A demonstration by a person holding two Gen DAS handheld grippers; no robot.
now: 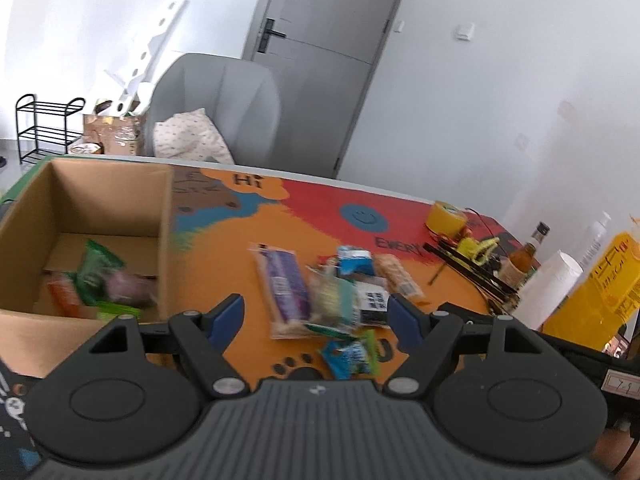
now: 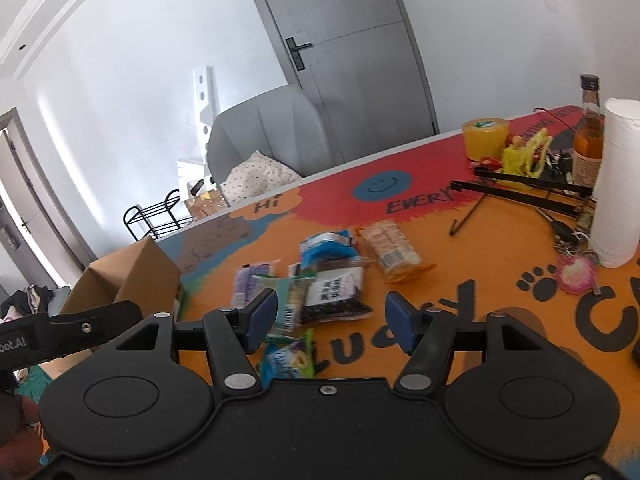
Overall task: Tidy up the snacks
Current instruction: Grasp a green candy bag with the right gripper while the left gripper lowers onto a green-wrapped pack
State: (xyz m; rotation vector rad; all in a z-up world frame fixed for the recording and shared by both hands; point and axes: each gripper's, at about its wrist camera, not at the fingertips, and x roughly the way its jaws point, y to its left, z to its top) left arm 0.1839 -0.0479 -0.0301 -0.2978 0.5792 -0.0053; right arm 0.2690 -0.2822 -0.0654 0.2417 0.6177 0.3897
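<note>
A pile of snack packets lies on the colourful table mat [image 1: 304,216]: a purple packet [image 1: 284,284], a blue carton [image 1: 354,262], a cracker pack [image 1: 398,276], a dark packet [image 1: 372,304] and a small blue-green packet [image 1: 352,354]. An open cardboard box [image 1: 84,200] at the left holds a green packet [image 1: 98,272] and others. My left gripper [image 1: 316,316] is open and empty above the pile. My right gripper [image 2: 330,318] is open and empty over the same pile, near the dark packet [image 2: 336,292] and cracker pack [image 2: 390,250]. The box [image 2: 132,276] shows at its left.
At the right stand a yellow tape roll [image 2: 486,136], a sauce bottle [image 2: 588,140], a paper towel roll [image 2: 616,184], black tongs [image 2: 520,190], keys [image 2: 576,268] and a yellow bag [image 1: 600,280]. A grey chair [image 1: 216,108] stands behind the table.
</note>
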